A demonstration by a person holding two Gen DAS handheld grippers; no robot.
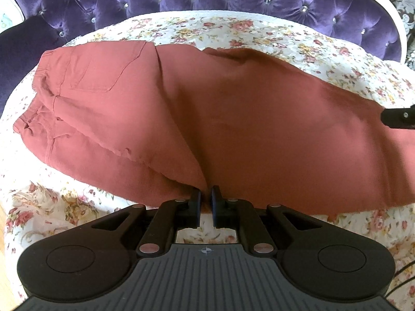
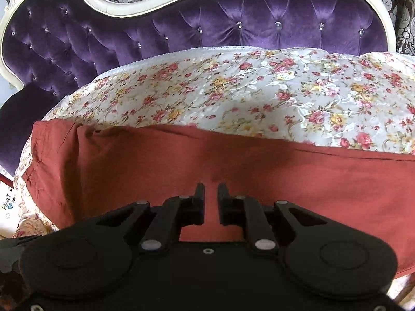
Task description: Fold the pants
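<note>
Rust-red pants (image 1: 233, 119) lie across a floral bedspread (image 1: 259, 33), waistband and back pocket to the left, legs running off to the right. My left gripper (image 1: 206, 197) is at the pants' near edge, its jaws nearly together and pinching a fold of the fabric that bunches down toward them. In the right wrist view the pants (image 2: 155, 160) spread flat under my right gripper (image 2: 210, 189), whose fingers stand a narrow gap apart above the cloth with nothing pinched. The right gripper (image 1: 396, 119) also shows at the right edge of the left wrist view, over the leg.
A purple tufted headboard (image 2: 207, 26) with a white carved frame rises behind the bed. Patterned curtains (image 2: 404, 13) hang behind it. Bare floral bedspread (image 2: 259, 90) lies between the pants and the headboard. At the far left is a strip of wooden floor (image 1: 4, 223).
</note>
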